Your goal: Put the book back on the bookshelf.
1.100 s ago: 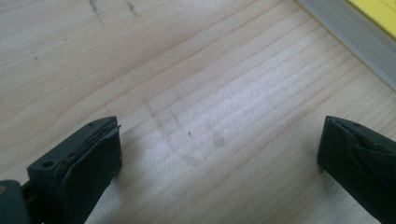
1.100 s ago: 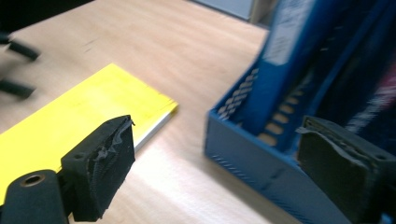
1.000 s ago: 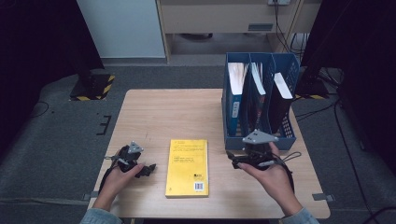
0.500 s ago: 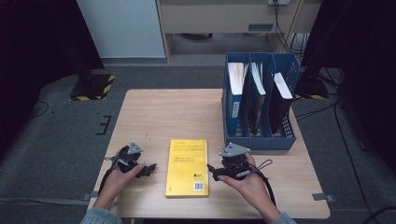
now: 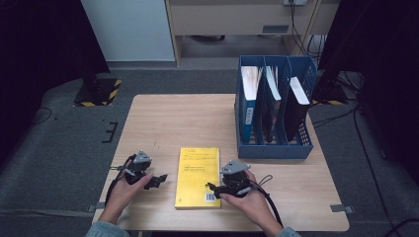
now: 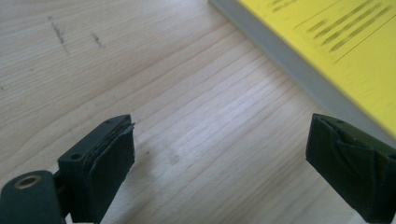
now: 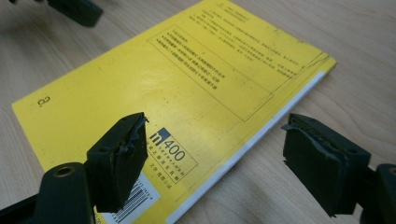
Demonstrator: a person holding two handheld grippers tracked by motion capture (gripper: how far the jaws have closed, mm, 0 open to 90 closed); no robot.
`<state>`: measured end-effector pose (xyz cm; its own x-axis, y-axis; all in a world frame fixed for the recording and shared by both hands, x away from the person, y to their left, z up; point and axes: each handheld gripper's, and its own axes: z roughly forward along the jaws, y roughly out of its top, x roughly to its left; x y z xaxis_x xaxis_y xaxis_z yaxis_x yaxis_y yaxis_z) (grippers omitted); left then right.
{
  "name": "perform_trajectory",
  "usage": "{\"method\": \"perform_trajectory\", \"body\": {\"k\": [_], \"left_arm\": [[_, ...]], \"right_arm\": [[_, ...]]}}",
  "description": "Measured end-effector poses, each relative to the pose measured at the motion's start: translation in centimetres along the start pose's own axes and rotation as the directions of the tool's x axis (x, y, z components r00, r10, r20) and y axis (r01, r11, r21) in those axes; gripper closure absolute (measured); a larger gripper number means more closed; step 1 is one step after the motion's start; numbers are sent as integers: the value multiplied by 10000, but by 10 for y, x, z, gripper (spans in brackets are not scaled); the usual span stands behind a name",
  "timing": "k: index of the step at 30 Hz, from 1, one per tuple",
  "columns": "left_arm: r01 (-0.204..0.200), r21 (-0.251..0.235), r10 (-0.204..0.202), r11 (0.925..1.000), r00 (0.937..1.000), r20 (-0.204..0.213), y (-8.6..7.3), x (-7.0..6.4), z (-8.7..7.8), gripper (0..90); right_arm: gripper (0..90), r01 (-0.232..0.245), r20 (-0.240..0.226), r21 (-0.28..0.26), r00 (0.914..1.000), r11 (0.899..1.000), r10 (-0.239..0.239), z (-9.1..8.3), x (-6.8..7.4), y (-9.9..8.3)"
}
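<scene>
Yellow and flat, the book (image 5: 198, 177) lies cover-down on the wooden counter (image 5: 197, 118), near the front edge, and we take it as our landmark. Our right gripper (image 5: 211, 187) sits at the book's near right corner, just by the barcode; in the right gripper view its fingers (image 7: 120, 158) are spread wide, one hanging over the yellow cover beside the barcode, the other out past the book's white page edge above bare wood. They grasp nothing. Our left gripper (image 5: 159, 179) rests on the counter just left of the book, close to it but apart from it. In the left gripper view its fingers (image 6: 100, 163) are also released and wide apart, with plain wood between them and the book's edge (image 6: 299, 70) running past the far right. Behind the book and to its right stands a blue file rack (image 5: 274, 143) with three compartments, each holding upright books or folders.
</scene>
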<state>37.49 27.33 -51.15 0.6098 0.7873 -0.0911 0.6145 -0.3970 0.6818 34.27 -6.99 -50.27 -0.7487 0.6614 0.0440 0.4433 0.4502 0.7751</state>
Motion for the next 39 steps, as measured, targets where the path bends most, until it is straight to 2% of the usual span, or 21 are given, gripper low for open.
{"method": "perform_trajectory", "body": {"k": [2,6,8,10,14,17,19,20,26,32,35,36,39], "left_arm": [[-6,-92,7,10000,9999,130,3,-5,-2,72],[-176,-249,182,9995,9996,235,8,-14,-3,71],[24,-409,-2,9992,9986,537,11,-20,-4,71],[187,-618,-148,9979,9979,635,14,-28,-3,71],[437,-557,-391,9975,9960,809,22,-48,7,79],[-363,0,361,9993,9951,924,24,-60,19,77],[-631,387,588,9973,9929,1033,22,-65,26,71],[-748,469,701,9961,9930,947,22,-67,27,71],[-983,672,913,9929,9907,1008,23,-72,35,61],[-875,711,799,9936,9914,1039,23,-72,38,50],[-773,744,691,9942,9918,1072,22,-70,39,47],[-682,729,601,9950,9924,1077,22,-70,39,44],[-711,796,616,9943,9914,1157,22,-69,40,42]], "right_arm": [[213,-24,178,245,9998,9997,19,5,2,-2],[210,-160,119,566,9998,9983,154,13,2,-6],[199,-258,98,739,9996,9969,252,17,3,-8],[193,-383,-4,800,9993,9961,385,18,2,-9],[169,-827,-135,769,9964,9936,839,22,-1,-10],[155,-1020,-209,825,9943,9914,1041,23,-2,-12],[156,-1082,-237,731,9936,9914,1102,23,-3,-14],[156,-1229,-295,678,9917,9901,1251,23,-3,-14],[149,-1629,-523,679,9846,9843,1666,24,-6,-18],[151,-1552,-621,667,9853,9856,1593,24,-6,-18],[135,-1393,-803,605,9863,9884,1440,26,1,-18],[130,-1385,-690,620,9874,9884,1426,27,3,-17],[129,-1328,-746,621,9877,9892,1373,27,2,-18]]}}
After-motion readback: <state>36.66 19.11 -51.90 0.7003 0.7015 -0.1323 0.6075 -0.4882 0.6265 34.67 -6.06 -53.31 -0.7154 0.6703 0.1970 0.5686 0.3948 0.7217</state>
